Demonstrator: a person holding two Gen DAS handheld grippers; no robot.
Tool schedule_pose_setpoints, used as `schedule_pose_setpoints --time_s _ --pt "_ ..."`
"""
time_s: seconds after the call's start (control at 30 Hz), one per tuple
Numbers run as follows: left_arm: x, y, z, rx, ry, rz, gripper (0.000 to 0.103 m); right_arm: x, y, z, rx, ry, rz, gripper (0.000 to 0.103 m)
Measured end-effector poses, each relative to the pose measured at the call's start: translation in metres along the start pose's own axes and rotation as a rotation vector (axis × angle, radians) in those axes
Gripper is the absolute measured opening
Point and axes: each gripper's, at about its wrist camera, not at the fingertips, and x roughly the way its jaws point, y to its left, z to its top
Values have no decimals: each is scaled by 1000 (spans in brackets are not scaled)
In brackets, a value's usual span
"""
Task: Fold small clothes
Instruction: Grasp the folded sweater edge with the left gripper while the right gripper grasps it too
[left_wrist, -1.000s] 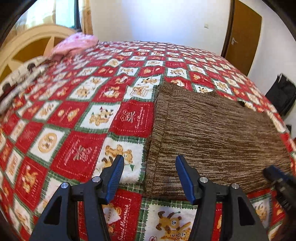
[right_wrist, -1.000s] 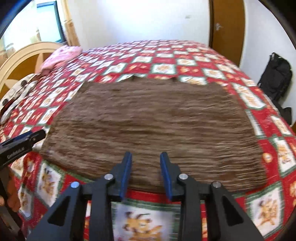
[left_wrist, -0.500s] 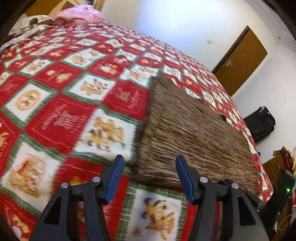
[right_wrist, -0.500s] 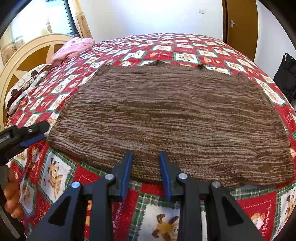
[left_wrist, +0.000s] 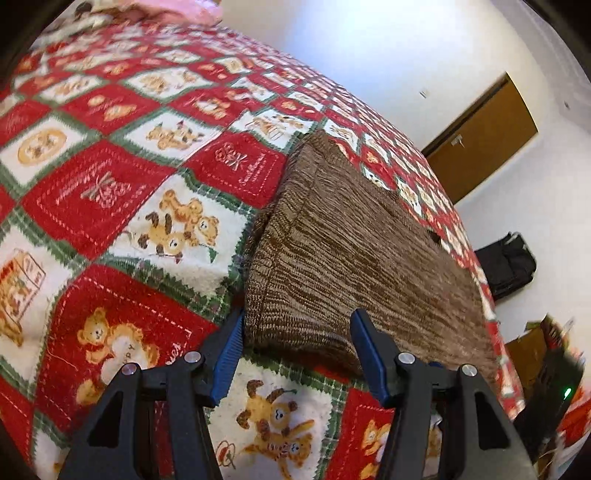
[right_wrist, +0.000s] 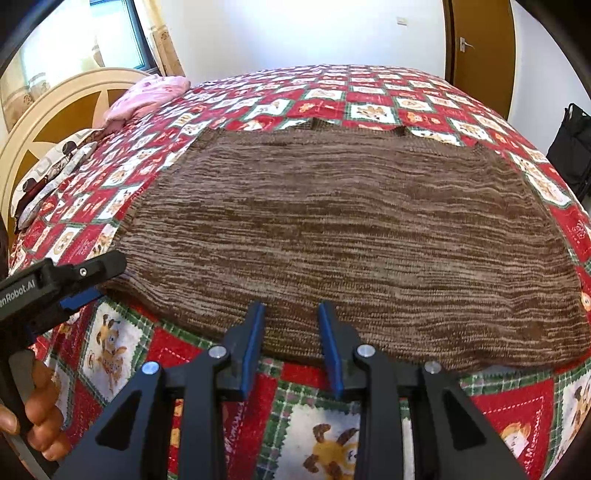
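Through the right wrist camera I see the brown knit garment (right_wrist: 343, 236) spread flat on the bed, over a red, white and green teddy-bear quilt (right_wrist: 373, 99); its near hem runs across the lower half of the view. My right gripper (right_wrist: 291, 339) is released, its blue-padded jaws parted, with the tips at the garment's near hem close to the middle of that edge; I cannot tell whether the pads touch the knit. At the left of this view my left gripper (right_wrist: 88, 280) points toward the garment's near left corner, with the operator's hand (right_wrist: 35, 424) wrapped on its handle below. Through the left wrist camera, the left gripper (left_wrist: 295, 350) is also released, jaws held wide, straddling that same corner of the garment (left_wrist: 354, 258): the left pad lies just beside the garment's left edge and the right pad lies at the near hem. The corner sits slightly raised off the quilt (left_wrist: 122, 206), showing a rounded, doubled edge. Farther away, a pink pillow (right_wrist: 147, 96) lies at the head of the bed beside a cream headboard (right_wrist: 44, 122). A brown door (right_wrist: 480, 48) stands in the white wall beyond the bed, and a black bag (right_wrist: 569, 147) rests on the floor at the right.
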Motion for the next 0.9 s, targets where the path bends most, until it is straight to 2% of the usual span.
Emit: schedule_pose_setpoints --time_s 0.1,0.23,0.43,0.6,0.7,0.8,0.9 --pt "-7 7 4 -67 -4 -28 59 0 0 0 -3 0 -1 35" --pt "-25 4 -6 -68 -41 11 59 -1 0 -1 1 0 1 35" --pt "-9 -2 -22 -97 63 -49 59 -1 1 -1 3 -1 2 35" --pt "0 0 -3 -143 4 -85 59 -2 1 -1 5 -2 3 35" --pt "0 5 6 -185 -63 -121 59 -2 2 0 2 -3 0 35" --pt "-4 1 5 -144 -102 -106 52 -2 1 -1 2 -2 2 36" --pt "0 0 4 -123 -100 -61 48 -2 2 -1 -5 4 1 38"
